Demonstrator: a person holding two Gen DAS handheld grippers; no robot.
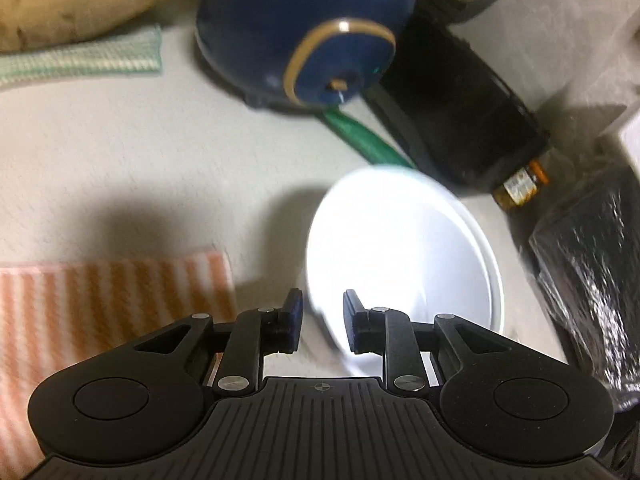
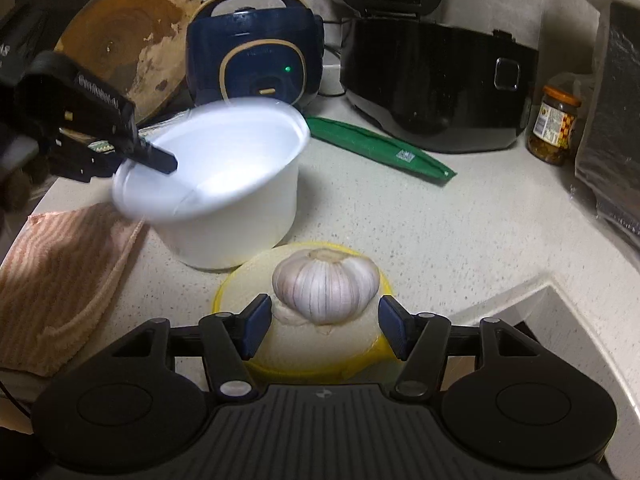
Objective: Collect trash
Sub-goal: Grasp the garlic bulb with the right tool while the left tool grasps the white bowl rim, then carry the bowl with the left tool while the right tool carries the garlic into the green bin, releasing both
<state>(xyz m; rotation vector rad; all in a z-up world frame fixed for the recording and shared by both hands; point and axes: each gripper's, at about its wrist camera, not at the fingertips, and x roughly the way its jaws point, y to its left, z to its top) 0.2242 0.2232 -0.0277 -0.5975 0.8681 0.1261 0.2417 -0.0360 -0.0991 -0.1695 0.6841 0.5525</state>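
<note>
One white tub (image 2: 224, 200), one garlic bulb (image 2: 326, 288), two cookers (image 2: 256, 52), one jar (image 2: 554, 126)

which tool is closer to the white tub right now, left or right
Left. The left tool is at the white tub, its fingers straddling the near rim. The right tool sits further back, open around the garlic bulb.

The left gripper (image 1: 322, 320) is pointed steeply downward, its jaws slightly parted, apparently gripping nothing. The right gripper (image 2: 323, 328) is also angled downward, its jaws held wide apart.
</note>
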